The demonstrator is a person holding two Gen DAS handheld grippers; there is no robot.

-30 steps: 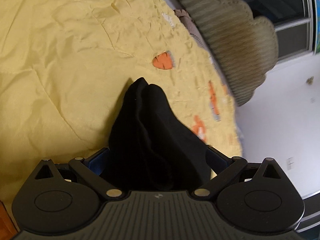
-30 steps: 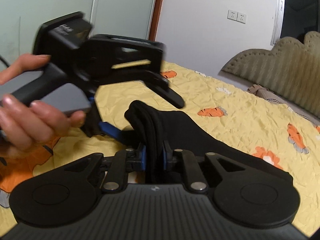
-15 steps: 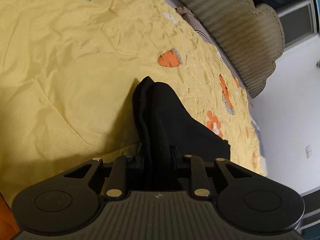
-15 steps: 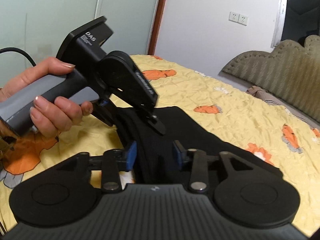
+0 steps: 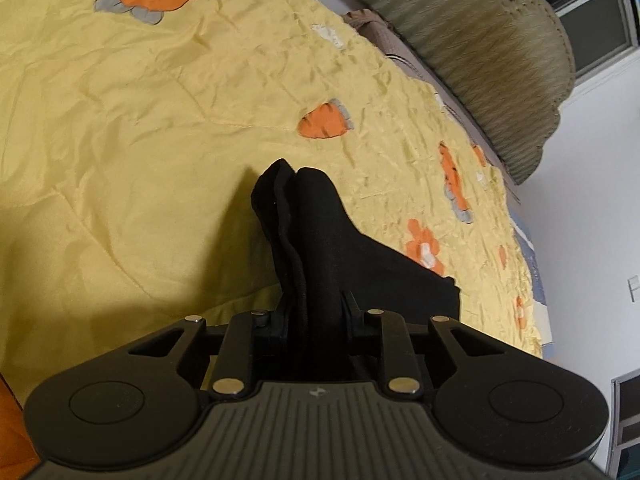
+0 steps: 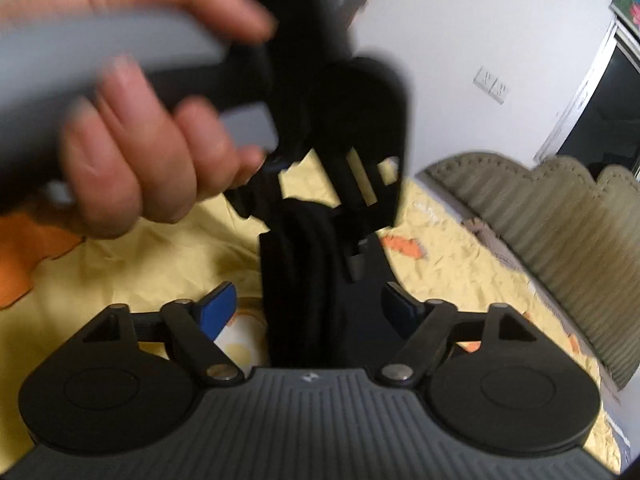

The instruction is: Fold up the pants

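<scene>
On the yellow carrot-print bed [image 5: 120, 128], the left hand-held gripper [image 5: 316, 312] pinches the bunched black pants [image 5: 316, 224] running straight ahead, while the right hand-held gripper [image 6: 308, 304] is opening, pads off them.

- My left gripper [image 5: 316, 312] has its fingers [image 5: 276, 320] pinched tight on a bunched fold of the black pants [image 5: 316, 240].
- The pants rise from between my fingers as a thick, doubled ridge, its rounded end pointing away from me over the bed.
- To the right, the cloth spreads flatter across the yellow bedspread [image 5: 140, 140].
- The bedspread is wrinkled and printed with orange carrots [image 5: 324, 122].
- Beyond the bed's far edge stands a scalloped, olive-brown headboard [image 5: 492, 60], with a white wall [image 5: 592, 200] to its right.
</scene>
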